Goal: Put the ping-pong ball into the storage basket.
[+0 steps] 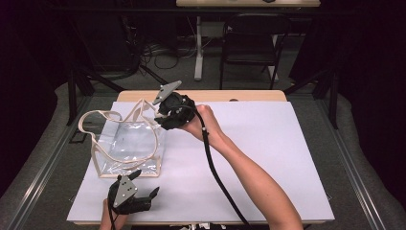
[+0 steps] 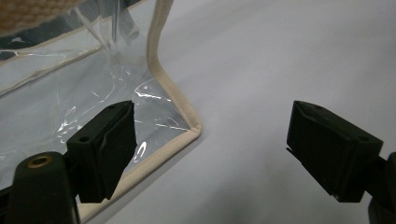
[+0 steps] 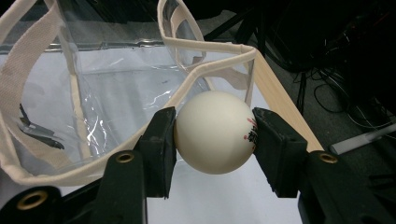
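Nearest the high camera, at six o'clock, the left gripper rests low with jaws spread by the clear tote bag's corner, while the right forearm stretches toward eleven o'clock, its right gripper pinching a white ping-pong ball at the bag's rim.

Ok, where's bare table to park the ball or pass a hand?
The white mat right of the right gripper is bare out to its far edge. The left is crowded: the clear bag with looping handles, the left gripper at its near corner.
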The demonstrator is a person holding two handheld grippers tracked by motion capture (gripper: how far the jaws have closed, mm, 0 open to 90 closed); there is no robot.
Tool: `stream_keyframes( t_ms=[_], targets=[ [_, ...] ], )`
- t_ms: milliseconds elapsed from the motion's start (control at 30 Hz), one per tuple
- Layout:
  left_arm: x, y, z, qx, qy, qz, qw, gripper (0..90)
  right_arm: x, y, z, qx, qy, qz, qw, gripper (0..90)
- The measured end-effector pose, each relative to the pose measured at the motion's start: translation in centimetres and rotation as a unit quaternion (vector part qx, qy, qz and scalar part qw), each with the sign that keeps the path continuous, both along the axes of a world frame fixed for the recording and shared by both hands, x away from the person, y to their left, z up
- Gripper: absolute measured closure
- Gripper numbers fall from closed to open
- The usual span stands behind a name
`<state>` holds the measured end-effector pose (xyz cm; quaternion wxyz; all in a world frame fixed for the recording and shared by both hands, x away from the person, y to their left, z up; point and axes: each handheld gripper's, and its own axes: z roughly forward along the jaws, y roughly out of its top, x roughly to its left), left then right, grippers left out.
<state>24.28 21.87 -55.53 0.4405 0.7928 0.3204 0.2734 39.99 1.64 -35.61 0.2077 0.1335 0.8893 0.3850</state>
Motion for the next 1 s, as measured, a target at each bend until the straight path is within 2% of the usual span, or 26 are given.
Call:
stream_keyframes(
  t_ms=[1000],
  targets=[
    [0.0, 0.0, 0.0, -0.001, 0.000, 0.000, 1.0000, 16.2, -1.0, 2.5, 0.2, 0.002, 0.001, 0.028, 0.9996, 51.1]
  ],
)
